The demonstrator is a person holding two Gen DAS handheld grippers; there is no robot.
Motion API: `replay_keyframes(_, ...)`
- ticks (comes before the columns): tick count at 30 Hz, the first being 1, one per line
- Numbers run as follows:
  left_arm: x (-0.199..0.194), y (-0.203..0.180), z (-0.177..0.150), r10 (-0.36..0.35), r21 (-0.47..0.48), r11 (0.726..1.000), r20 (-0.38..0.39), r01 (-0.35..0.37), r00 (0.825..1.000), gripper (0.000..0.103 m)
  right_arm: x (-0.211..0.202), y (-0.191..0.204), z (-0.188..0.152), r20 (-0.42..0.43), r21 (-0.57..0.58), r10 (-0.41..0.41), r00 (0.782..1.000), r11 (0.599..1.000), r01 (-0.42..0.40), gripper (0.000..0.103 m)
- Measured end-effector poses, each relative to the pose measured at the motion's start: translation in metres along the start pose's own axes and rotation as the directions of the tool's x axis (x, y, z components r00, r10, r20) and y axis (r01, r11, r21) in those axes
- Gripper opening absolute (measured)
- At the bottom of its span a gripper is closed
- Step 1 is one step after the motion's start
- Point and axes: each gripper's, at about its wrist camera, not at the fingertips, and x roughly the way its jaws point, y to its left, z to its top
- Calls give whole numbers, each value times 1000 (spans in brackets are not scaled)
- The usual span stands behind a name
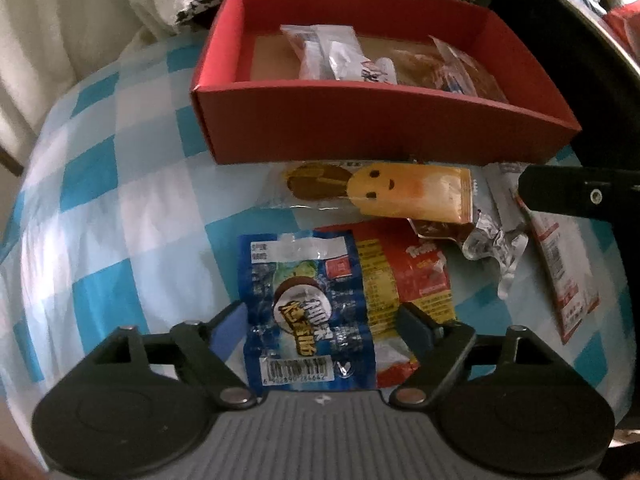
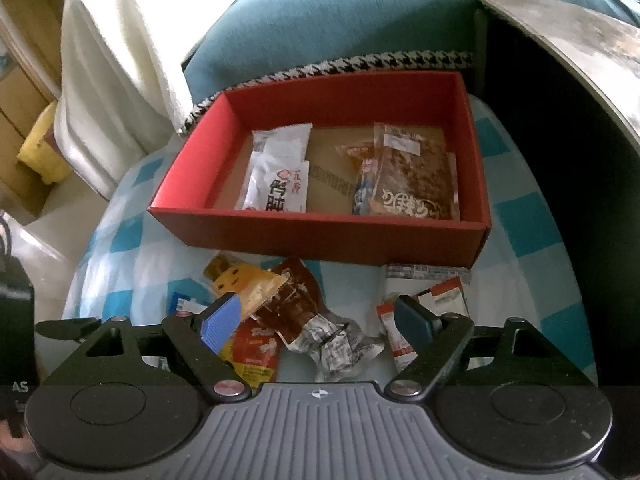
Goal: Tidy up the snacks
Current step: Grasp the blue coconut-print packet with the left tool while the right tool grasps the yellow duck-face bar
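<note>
Straddling the blue packet [image 1: 308,308] (untouched), the left tool [image 1: 320,320] gapes; the right tool [image 2: 320,320] gapes empty.

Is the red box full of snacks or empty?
Partly filled. The red box holds a white packet and a brown packet, with bare cardboard floor between them. More snacks lie outside on the checked cloth.

Red box [image 2: 320,236] sits open with a white packet [image 2: 276,172] and brown packets [image 2: 416,176] inside; blue coconut pack [image 1: 304,304], yellow one [image 1: 400,192] and crumpled wrappers [image 2: 320,320] lie out front.
</note>
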Motion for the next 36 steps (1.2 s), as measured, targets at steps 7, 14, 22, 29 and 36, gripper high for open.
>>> replay_keyframes(7,-15,27,-6,-66,-71,995,16,67,998,46,11,17,6,-20,-48,19,1000,999,-20,88)
replay_keyframes(14,-30,44,-12,-110,-81,990,31,113,993,37,43,44,19,-62,-155,36,997,987,-46,88)
replay_keyframes(22,-28,58,-16,-142,-83,987,-6,141,990,47,88,67,22,-175,-214,102,979,967,-139,89)
replay_keyframes(29,-24,52,-23,-90,5,996,-37,90,995,50,50,71,6,-236,-193,204,950,948,-252,91)
replay_keyframes(36,-16,48,-25,-49,35,998,-48,50,998,63,84,94,17,-194,-285,63,979,951,-118,91)
